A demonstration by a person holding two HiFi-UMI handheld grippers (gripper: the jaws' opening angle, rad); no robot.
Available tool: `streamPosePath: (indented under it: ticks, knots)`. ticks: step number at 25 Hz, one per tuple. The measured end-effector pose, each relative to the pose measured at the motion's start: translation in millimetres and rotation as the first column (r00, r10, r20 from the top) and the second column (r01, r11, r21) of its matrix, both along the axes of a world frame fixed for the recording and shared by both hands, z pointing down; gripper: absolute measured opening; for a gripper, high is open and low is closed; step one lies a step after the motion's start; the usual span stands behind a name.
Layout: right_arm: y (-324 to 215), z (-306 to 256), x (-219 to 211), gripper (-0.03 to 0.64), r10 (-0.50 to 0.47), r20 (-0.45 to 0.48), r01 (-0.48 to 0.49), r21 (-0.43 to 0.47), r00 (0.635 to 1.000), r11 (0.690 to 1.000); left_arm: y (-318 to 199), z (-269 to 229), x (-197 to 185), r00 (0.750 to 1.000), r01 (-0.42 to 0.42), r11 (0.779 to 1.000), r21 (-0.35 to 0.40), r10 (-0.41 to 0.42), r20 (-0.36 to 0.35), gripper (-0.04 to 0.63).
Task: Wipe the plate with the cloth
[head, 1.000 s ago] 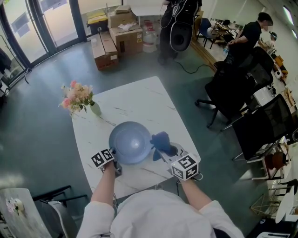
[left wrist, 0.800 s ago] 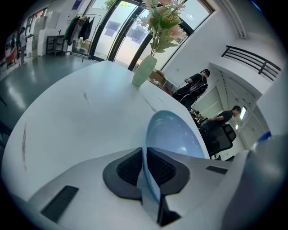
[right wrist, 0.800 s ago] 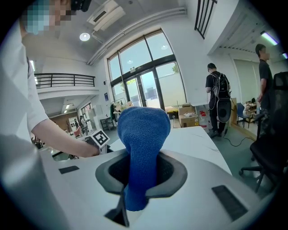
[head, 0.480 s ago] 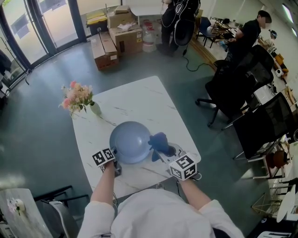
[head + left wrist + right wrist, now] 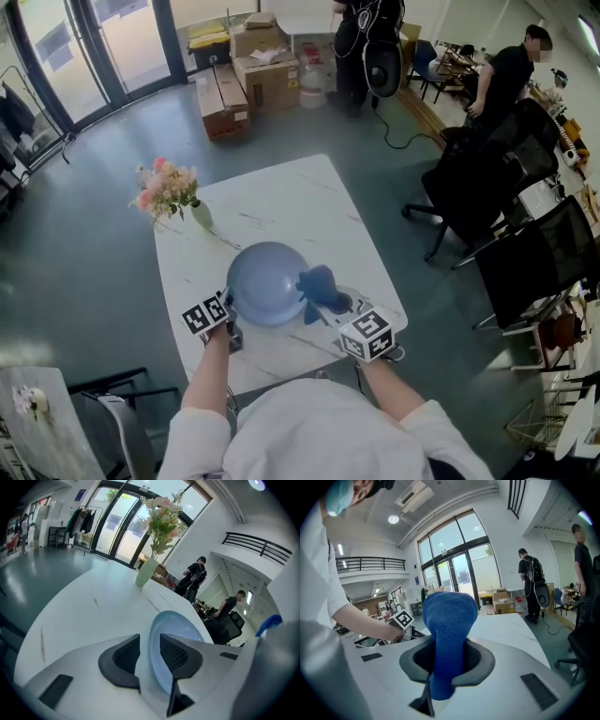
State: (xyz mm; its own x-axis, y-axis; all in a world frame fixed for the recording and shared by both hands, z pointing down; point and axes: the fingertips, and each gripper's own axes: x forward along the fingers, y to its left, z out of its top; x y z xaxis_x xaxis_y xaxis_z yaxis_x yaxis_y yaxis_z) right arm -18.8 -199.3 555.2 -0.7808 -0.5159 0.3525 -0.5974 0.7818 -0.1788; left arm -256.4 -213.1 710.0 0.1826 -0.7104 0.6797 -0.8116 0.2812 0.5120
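A pale blue plate sits over the near part of the white marble table. My left gripper is at the plate's near left rim. In the left gripper view the plate has its rim between the jaws of the left gripper, which are opening, with a thin gap showing at each pad. My right gripper is shut on a blue cloth just right of the plate. In the right gripper view the cloth stands bunched up out of the right gripper.
A vase of pink flowers stands at the table's far left corner. Black office chairs are to the right, cardboard boxes beyond the table, and people stand at the back. A dark chair is near my left side.
The left gripper has lifted slightly at the plate's rim. The right gripper and cloth have barely moved. The whole view has shifted a little.
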Motion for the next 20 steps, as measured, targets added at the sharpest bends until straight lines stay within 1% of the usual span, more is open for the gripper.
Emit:
streamPosePath:
  ticks: [3, 4, 5, 7, 10, 12, 14, 16, 20]
  knots:
    - [1, -1, -1, 0.084, -0.012, 0.001, 0.012, 0.006, 1.0, 1.0, 2, -13, -2, 1.0, 0.0, 0.999, 0.038, -0.001, 0.028, 0.13]
    - [1, -1, -2, 0.084, -0.016, 0.0, 0.016, 0.007, 1.0, 1.0, 2, -18, -1, 1.0, -0.003, 0.998, 0.055, 0.002, 0.028, 0.114]
    - [2, -1, -2, 0.084, -0.02, -0.002, 0.02, 0.007, 1.0, 1.0, 2, -23, 1, 1.0, -0.011, 0.997, 0.074, 0.009, 0.027, 0.085]
    - [4, -2, -4, 0.084, -0.028, -0.004, 0.028, 0.008, 1.0, 1.0, 2, -34, 9, 0.999, -0.042, 0.993, 0.109, 0.039, 0.024, 0.054]
    - [8, -3, -6, 0.084, -0.041, -0.004, 0.041, 0.011, 0.999, 0.999, 6, -53, 22, 0.995, -0.094, 0.981, 0.168, 0.089, 0.034, 0.044]
    - [10, -4, -8, 0.084, -0.049, -0.003, 0.049, 0.015, 0.999, 0.999, 10, -64, 29, 0.991, -0.125, 0.97, 0.21, 0.115, 0.062, 0.043]
    - [13, -4, -11, 0.084, -0.059, -0.003, 0.059, 0.017, 0.998, 0.998, 15, -75, 33, 0.984, -0.159, 0.959, 0.235, 0.134, 0.118, 0.043]
    - [15, -6, -12, 0.084, -0.072, 0.0, 0.072, 0.019, 0.997, 0.997, 20, -87, 38, 0.978, -0.174, 0.951, 0.256, 0.137, 0.159, 0.041]
    - [22, -8, -14, 0.084, -0.097, 0.006, 0.097, 0.023, 0.995, 0.995, 33, -108, 46, 0.974, -0.178, 0.938, 0.297, 0.126, 0.188, 0.041]
